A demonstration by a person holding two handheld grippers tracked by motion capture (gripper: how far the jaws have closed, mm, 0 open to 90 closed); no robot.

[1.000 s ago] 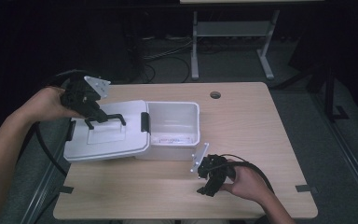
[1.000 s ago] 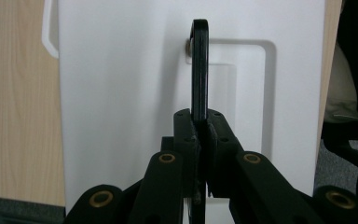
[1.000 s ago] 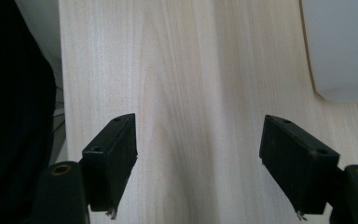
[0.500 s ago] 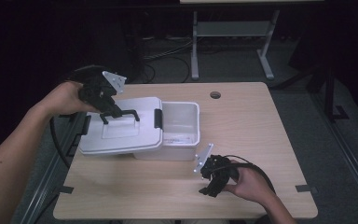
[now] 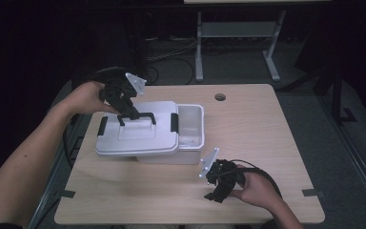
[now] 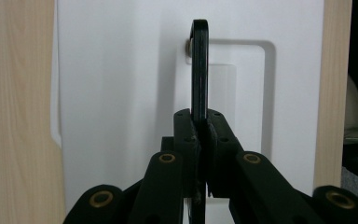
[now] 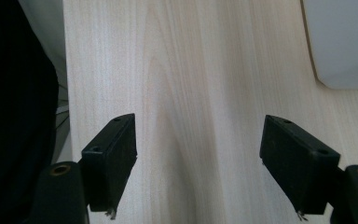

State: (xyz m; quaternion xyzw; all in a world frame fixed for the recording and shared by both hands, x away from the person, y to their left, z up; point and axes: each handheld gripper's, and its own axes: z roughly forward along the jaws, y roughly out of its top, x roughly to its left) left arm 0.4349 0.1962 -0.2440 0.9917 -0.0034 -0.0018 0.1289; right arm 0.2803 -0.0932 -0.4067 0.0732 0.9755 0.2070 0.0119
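White lid (image 5: 138,136), held by its black handle (image 5: 138,116) in the clamped left tool (image 5: 124,114), partly covers the box (image 5: 193,129); right tool (image 5: 214,191) rests open on the tabletop (image 5: 257,124).

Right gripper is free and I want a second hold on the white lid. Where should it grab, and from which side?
Judging by its pose, take the black clip on the lid end nearest the right gripper, coming from the open side of the bin. The left gripper is shut on the handle, and that clip end overhangs the bin opening with free space beside it.
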